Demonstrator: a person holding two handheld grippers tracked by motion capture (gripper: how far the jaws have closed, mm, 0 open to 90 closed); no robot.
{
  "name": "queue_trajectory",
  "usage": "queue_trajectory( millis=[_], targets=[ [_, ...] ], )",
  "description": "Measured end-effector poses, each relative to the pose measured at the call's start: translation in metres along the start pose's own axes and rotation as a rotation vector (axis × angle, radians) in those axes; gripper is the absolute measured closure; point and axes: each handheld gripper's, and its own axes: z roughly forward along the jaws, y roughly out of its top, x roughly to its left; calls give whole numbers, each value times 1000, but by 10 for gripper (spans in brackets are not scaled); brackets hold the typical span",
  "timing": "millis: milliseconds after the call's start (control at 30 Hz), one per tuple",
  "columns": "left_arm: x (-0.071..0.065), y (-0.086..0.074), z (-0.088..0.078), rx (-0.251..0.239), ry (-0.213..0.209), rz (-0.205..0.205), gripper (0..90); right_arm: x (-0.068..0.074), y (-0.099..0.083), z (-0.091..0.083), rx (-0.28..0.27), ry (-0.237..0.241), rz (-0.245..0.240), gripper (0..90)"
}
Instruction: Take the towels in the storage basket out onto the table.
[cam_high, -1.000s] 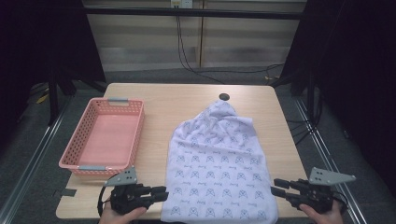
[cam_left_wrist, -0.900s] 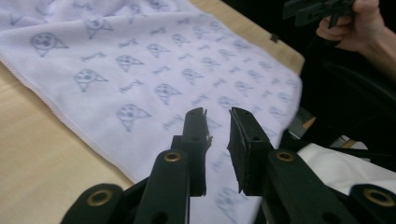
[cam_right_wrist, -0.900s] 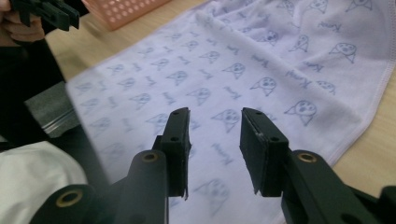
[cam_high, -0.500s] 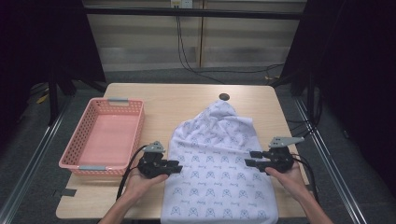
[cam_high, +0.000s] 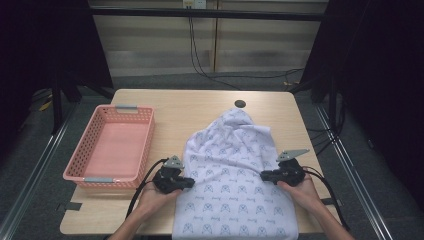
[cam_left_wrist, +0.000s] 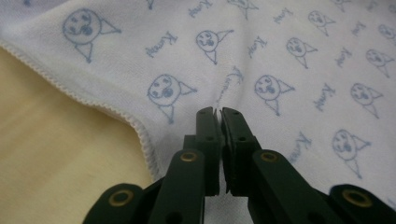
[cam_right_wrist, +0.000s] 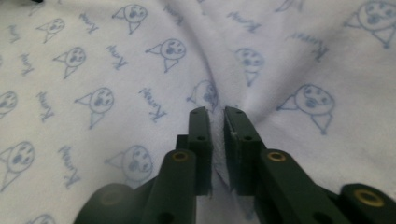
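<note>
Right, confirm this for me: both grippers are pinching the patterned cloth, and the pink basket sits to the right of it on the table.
One thing is off: the pink basket sits to the left of the patterned cloth, as the high view shows. The rest holds: the left gripper and right gripper each pinch a fold of it.

White cloth (cam_high: 235, 185) printed with blue faces; pink basket (cam_high: 111, 145); pale wooden table (cam_high: 185, 107).

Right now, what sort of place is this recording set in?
Probably a lab recording station: a lone wooden table on grey carpet, dark curtains at both sides, loose cables behind, with a printed cloth and pink basket laid out.
</note>
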Motion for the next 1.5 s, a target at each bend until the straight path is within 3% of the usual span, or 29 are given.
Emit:
queue_trajectory(
  millis=[200, 333, 367, 400, 467, 500, 533, 633, 767, 800, 867, 1000, 1100, 1133, 1167, 1267, 1300, 1367, 1400, 1433, 1500],
  targets=[
    [-34, -26, -16, 40, -76, 32, 881, 29, -24, -17, 39, 80, -5, 842],
    [-55, -42, -24, 75, -132, 29, 880, 49, -37, -27, 78, 135, -21, 840],
    [-59, -46, -26, 75, -162, 19, 878, 53, -39, -29, 89, 140, -23, 837],
    [-62, -48, -29, 84, -161, 31, 873, 57, -41, -31, 99, 146, -35, 829],
    [-66, -46, -31, 40, -195, 51, 832, 60, -41, -34, 91, 152, -39, 771],
    [-64, -42, -32, 22, -169, 40, 803, 58, -40, -35, 59, 164, -40, 729],
    [-59, -37, -31, -4, -186, 28, 771, 55, -37, -36, 33, 154, -28, 678],
    [-41, -20, -25, -57, -172, -7, 691, 42, -26, -39, -36, 95, -13, 605],
    [-13, 5, -8, -97, -96, -43, 666, 20, -7, -32, -84, 43, 7, 542],
    [-8, 11, -5, -111, -70, -55, 654, 14, -2, -28, -86, 33, 8, 531],
    [2, 22, -1, -141, -58, -77, 632, 5, 6, -18, -94, 24, 26, 509],
    [17, 39, 5, -186, 4, -98, 584, -3, 17, 6, -66, 4, 23, 503],
    [28, 46, 10, -209, 46, -109, 538, 0, 19, 18, -17, 2, 6, 574],
    [31, 48, 12, -208, 47, -121, 529, 1, 18, 18, -19, -6, -4, 619],
    [34, 49, 15, -205, 69, -125, 523, 3, 17, 17, -16, -1, -3, 743],
    [40, 49, 24, -182, 90, -146, 549, 9, 10, 13, -7, 25, -25, 851],
    [40, 48, 29, -147, 82, -150, 597, 12, 7, 11, 0, 44, -22, 860],
    [37, 46, 34, -81, 124, -123, 829, 17, 2, 7, 15, 66, -18, 869],
    [36, 44, 34, -75, 100, -122, 851, 20, -1, 5, 23, 72, -19, 870],
    [35, 42, 32, -74, 48, -122, 858, 23, -4, 2, 28, 77, -23, 870],
    [26, 39, 27, -49, 11, -94, 867, 32, -12, -4, 46, 103, -33, 870]
  ],
)
